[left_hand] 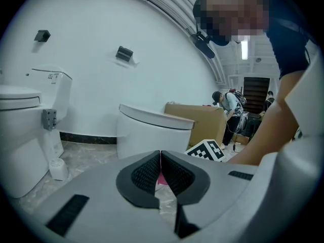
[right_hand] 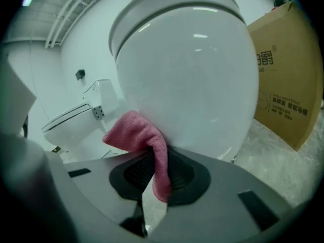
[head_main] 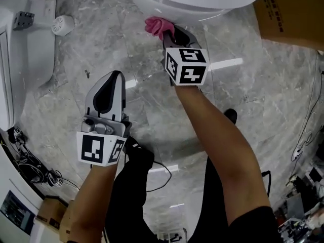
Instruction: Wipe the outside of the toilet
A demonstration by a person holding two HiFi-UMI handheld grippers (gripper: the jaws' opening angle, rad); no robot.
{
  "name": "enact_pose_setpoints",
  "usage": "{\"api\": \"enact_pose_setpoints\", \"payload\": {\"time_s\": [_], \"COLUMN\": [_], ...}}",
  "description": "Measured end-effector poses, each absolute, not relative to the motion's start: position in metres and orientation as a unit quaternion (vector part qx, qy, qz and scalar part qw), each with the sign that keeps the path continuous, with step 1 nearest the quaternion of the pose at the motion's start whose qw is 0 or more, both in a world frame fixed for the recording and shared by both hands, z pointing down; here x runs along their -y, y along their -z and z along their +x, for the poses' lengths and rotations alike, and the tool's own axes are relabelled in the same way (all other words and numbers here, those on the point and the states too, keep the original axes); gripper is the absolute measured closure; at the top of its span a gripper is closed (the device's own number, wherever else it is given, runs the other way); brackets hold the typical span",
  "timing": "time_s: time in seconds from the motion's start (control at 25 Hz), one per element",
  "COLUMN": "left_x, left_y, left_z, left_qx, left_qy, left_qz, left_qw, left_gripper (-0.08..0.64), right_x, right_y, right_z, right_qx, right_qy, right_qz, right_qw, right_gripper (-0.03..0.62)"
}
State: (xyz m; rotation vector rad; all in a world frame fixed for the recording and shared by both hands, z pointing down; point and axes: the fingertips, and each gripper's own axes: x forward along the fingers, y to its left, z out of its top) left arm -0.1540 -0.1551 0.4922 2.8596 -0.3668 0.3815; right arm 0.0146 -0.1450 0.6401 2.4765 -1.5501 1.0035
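Right gripper [right_hand: 157, 175] is clamped on a pink cloth [right_hand: 135, 131]. A fold is pinched between the jaws, and the loose bunch sticks out past the tips so fabric, not plastic, meets the surface. The cloth is pressed against the lower front curve of the toilet [right_hand: 195, 75], low on the bowl's outside, just above the marble floor [head_main: 253, 95]. The right arm is stretched forward and down, probably to reach under the bulge. A wipe stroke is judged under way or about to start; most of the outer shell is probably not yet covered.

Left gripper [head_main: 114, 77] is held back, well apart from the toilet, over bare floor. Its jaws are closed together with nothing between them, and it seems parked out of the wiping arm's way.

A cardboard box [head_main: 293, 14] stands just beside the toilet on the right, which may crowd access to that flank. A second toilet [head_main: 30, 44] is seen at the floor's left edge.
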Motion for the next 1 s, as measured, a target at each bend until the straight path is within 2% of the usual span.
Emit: {"api": "enact_pose_setpoints", "payload": {"time_s": [0.44,0.76,0.92,1.0], "left_x": [0.077,0.056,0.055,0.055], "left_y": [-0.521,-0.527,-0.527,-0.527], "left_z": [-0.078,-0.029,-0.021,-0.021], "left_qx": [0.147,0.175,0.196,0.207], "left_qy": [-0.131,-0.132,-0.131,-0.133], "left_qz": [0.972,0.968,0.965,0.963], "left_qw": [0.129,0.119,0.112,0.114], "left_gripper": [0.541,0.541,0.541,0.541], "right_x": [0.072,0.058,0.076,0.086], "right_y": [-0.642,-0.655,-0.658,-0.653], "right_z": [0.079,0.185,0.226,0.250], "right_qx": [0.563,0.590,0.617,0.608], "right_qy": [-0.323,-0.305,-0.279,-0.273], "right_qz": [0.757,0.741,0.722,0.730], "right_qw": [0.069,0.099,0.146,0.147], "right_gripper": [0.514,0.517,0.517,0.517]}}
